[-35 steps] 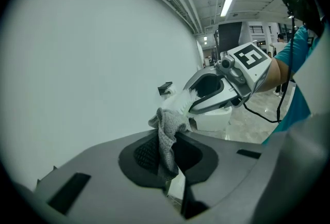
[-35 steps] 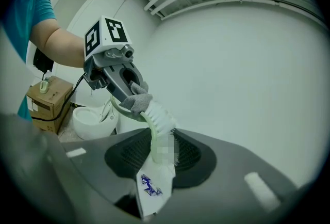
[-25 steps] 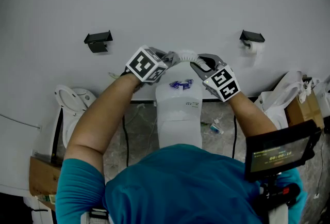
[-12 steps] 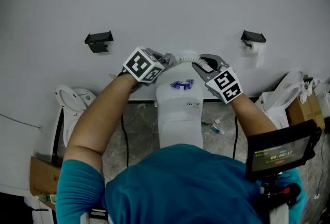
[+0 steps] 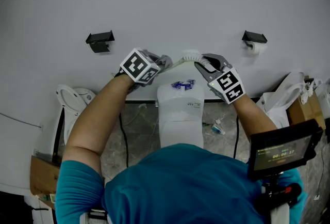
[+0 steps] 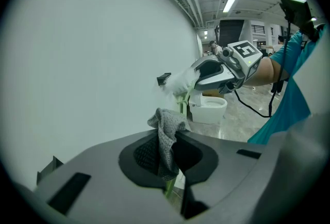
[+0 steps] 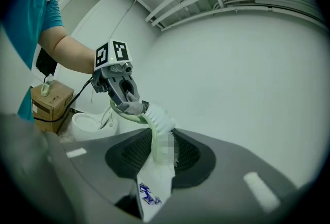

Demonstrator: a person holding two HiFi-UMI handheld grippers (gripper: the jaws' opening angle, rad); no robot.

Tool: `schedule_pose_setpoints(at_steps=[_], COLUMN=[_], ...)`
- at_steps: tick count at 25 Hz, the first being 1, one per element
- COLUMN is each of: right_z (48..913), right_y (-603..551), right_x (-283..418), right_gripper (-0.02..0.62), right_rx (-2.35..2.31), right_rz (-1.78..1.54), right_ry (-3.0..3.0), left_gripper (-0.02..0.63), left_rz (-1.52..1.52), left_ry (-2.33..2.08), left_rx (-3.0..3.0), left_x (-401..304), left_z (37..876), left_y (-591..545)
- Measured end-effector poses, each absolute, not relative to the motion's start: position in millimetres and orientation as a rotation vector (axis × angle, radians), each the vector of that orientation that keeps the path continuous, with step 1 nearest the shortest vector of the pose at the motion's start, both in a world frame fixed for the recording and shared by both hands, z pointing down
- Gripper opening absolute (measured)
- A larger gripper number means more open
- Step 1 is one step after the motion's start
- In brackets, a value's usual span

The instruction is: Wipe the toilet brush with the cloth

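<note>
The toilet brush is held level between my two grippers, close to the white wall. My right gripper (image 5: 200, 64) (image 7: 160, 138) is shut on its white bristle head (image 5: 191, 54) (image 7: 161, 118) (image 6: 180, 82). Its pale green handle (image 5: 174, 62) (image 7: 124, 114) (image 6: 182, 107) curves across to my left gripper (image 5: 165, 62) (image 6: 167, 132). That gripper is shut on the grey cloth (image 6: 166, 130) (image 7: 132, 108), which is pinched around the handle. In the left gripper view the right gripper (image 6: 216, 70) faces me; in the right gripper view the left gripper (image 7: 122, 95) faces me.
A white toilet tank (image 5: 178, 109) stands directly below the brush, with a small blue item (image 5: 183, 84) on its lid. Two black brackets (image 5: 99, 41) (image 5: 252, 38) hang on the wall. Another toilet (image 5: 72, 101) stands left, a white bag (image 5: 281, 95) and boxes right.
My left gripper has slid a little to the left along the handle with the cloth, away from the bristle head. The right gripper has kept still.
</note>
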State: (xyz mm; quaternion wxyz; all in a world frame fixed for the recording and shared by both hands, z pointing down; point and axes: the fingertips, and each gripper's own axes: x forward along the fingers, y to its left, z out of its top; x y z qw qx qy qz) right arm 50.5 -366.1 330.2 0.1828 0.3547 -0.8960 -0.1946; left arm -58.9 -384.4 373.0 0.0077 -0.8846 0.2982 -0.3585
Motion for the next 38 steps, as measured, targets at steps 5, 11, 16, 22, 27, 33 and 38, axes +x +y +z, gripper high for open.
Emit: schedule_pose_setpoints(at_steps=[5,11,16,22,27,33,38], right_z=[328,326,326,326,325,323,323], right_y=[-367,-366,-366,-366,-366,-366,-366], right_x=[54,56,58,60,63,64,67], right_gripper=[0.109,0.109,0.109,0.109,0.109,0.109,0.109], right_rx=[1.014,1.02,1.024,1.021,1.025,1.025,1.03], right_rz=[-0.549,-0.553,-0.555,-0.561,-0.556,-0.556,-0.555], right_ry=[-2.53,-2.525,-2.52,-2.51,-2.513,-2.513,-2.513], left_gripper=[0.038,0.038,0.038,0.038,0.038,0.038,0.038], left_rz=[-1.148,-1.173,-1.212,-1.274,-1.32,-1.353,-1.377], left_ry=[0.943,0.94,0.932,0.918,0.913,0.908,0.924], left_rx=[-2.761,-2.762,-2.752,-2.734,-2.709,-2.7,-2.689], left_x=[-68,-76,-84,-96,-107,-119,-130], left_z=[378,382,388,398,401,405,408], left_y=[-385,-383,-381,-378,-377,-374,-374])
